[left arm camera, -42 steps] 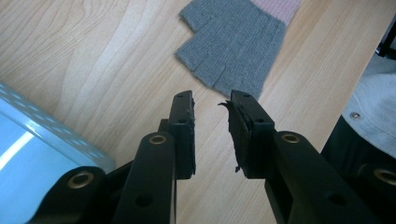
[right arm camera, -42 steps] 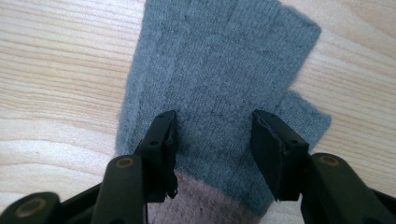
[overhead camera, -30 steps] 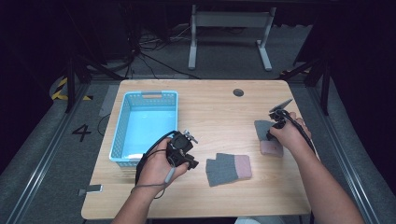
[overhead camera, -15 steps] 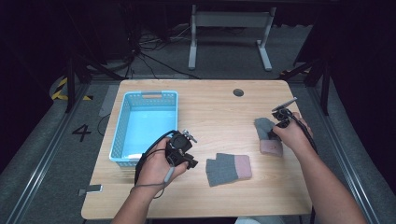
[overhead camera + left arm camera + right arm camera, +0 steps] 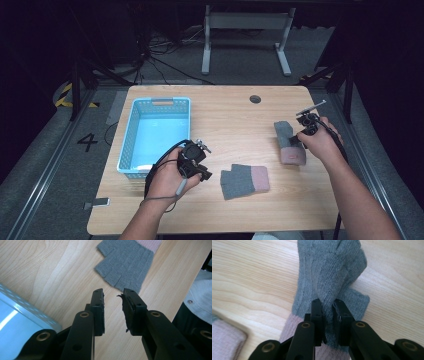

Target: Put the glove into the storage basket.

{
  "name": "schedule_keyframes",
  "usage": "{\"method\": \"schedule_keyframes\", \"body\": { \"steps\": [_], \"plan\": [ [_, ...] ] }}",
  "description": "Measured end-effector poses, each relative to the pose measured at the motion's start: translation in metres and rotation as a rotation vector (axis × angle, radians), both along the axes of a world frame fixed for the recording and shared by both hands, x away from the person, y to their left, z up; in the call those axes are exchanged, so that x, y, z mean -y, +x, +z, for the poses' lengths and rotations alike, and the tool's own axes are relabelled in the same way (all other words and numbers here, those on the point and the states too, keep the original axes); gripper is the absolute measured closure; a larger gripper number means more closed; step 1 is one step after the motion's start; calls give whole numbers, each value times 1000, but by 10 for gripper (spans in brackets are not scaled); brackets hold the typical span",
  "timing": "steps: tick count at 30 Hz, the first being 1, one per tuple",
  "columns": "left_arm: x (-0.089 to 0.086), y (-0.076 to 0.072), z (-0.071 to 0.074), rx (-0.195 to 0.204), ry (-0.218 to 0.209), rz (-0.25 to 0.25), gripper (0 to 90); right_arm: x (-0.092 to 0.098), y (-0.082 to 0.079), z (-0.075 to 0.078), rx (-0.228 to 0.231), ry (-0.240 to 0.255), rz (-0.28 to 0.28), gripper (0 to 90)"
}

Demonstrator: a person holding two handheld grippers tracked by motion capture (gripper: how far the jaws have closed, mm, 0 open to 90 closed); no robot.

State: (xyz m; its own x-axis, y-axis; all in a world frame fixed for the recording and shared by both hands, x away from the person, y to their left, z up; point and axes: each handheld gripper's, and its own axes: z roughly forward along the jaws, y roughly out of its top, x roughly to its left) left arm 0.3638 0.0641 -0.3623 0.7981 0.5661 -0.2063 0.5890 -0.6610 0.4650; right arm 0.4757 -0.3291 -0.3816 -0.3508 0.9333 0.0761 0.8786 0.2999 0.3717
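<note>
In the right gripper view we see our right gripper, jaws just closed, pinching a raised fold of the grey glove; left gripper hovers part-open, empty, over the counter

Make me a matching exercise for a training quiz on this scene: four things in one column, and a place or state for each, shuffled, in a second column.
Things:
1. basket
2. near glove
3. right gripper
4. left gripper

Places or states:
A. jaws apart, nothing between them
B. lies flat at the table's front middle
C. stands at the table's left
D. pinches a fold of the far glove

Pairs: 1-C, 2-B, 3-D, 4-A
</note>
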Motion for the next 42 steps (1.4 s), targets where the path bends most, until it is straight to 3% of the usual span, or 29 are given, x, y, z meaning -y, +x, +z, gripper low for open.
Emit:
{"method": "schedule_keyframes", "body": {
  "steps": [7, 12, 19, 23, 25, 34, 42],
  "plan": [
    [0, 0, 1, 3, 0, 1, 716, -12, -15, 24, 30, -1, 82, 799],
    [0, 0, 1, 2, -1, -1, 715, -24, -28, 40, 45, -27, 150, 798],
    [-2, -1, 2, 8, -8, 4, 715, -44, -45, 58, 53, -52, 303, 792],
    [-1, -1, 2, 7, -9, 3, 715, -56, -52, 62, 61, -62, 367, 791],
    [-2, -1, 3, 8, -9, 4, 712, -65, -56, 62, 63, -63, 429, 789],
    [-11, -6, 3, 10, -9, 30, 713, -89, -66, 64, 63, -56, 569, 788],
    [-13, -7, 5, 14, -9, 36, 713, -116, -75, 55, 45, -62, 694, 788]
  ]
}}
